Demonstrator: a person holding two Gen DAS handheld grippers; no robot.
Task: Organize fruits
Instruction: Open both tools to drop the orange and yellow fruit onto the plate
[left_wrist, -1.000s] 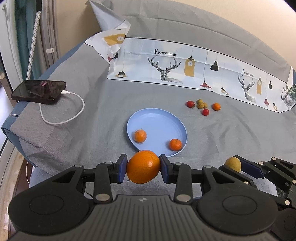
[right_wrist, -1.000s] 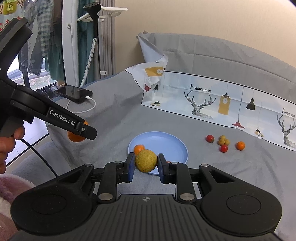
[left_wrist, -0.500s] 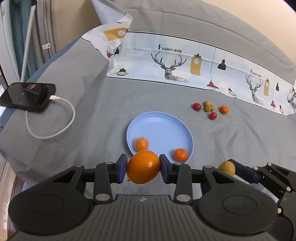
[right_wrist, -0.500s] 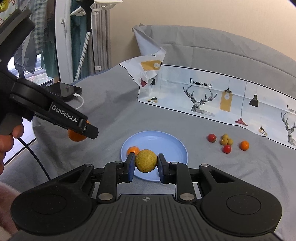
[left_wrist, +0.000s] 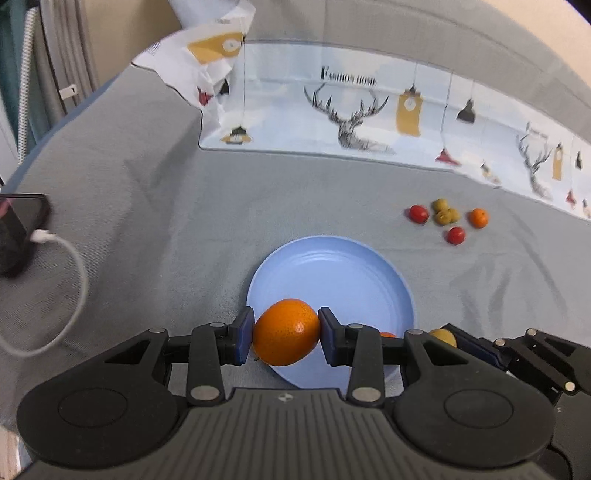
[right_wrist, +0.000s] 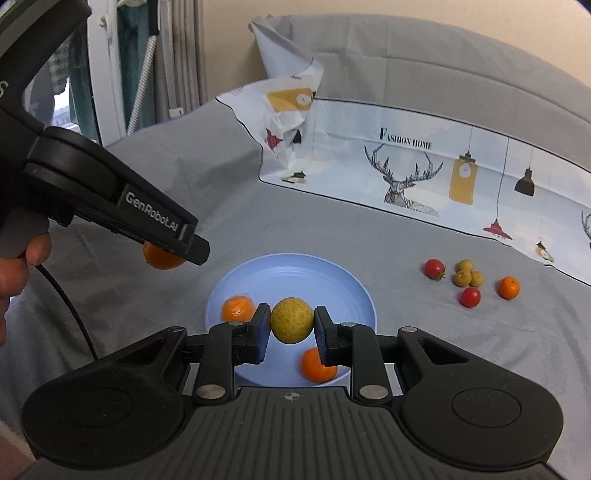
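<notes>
Between the blue pads of the left gripper (left_wrist: 286, 334) sits a large orange (left_wrist: 286, 332), clamped on both sides and held over the near edge of the blue plate (left_wrist: 332, 266). Just to its right, the right gripper (right_wrist: 290, 321) is closed tight on a round yellow-green fruit (right_wrist: 291, 320), which hangs above the plate's middle. On the plate lie two small tangerines: one (right_wrist: 238, 308) near the left rim, the other (right_wrist: 317, 363) near the front rim, partly hidden behind the right gripper's pad. Beyond the plate to the right, a loose cluster rests on the grey bedcover (left_wrist: 147, 221): two cherry tomatoes (right_wrist: 434, 268), a few small tan-green fruits (right_wrist: 467, 275) touching one another, and a small tangerine (right_wrist: 509, 287) at the far right. A printed cloth with deer and lamps (left_wrist: 369, 110) runs along the back. At the left edge lies a dark phone (left_wrist: 22, 229) with a white cable (left_wrist: 74, 280) plugged in. Fingers of the person's hand (right_wrist: 22, 258) wrap the left gripper's handle.
</notes>
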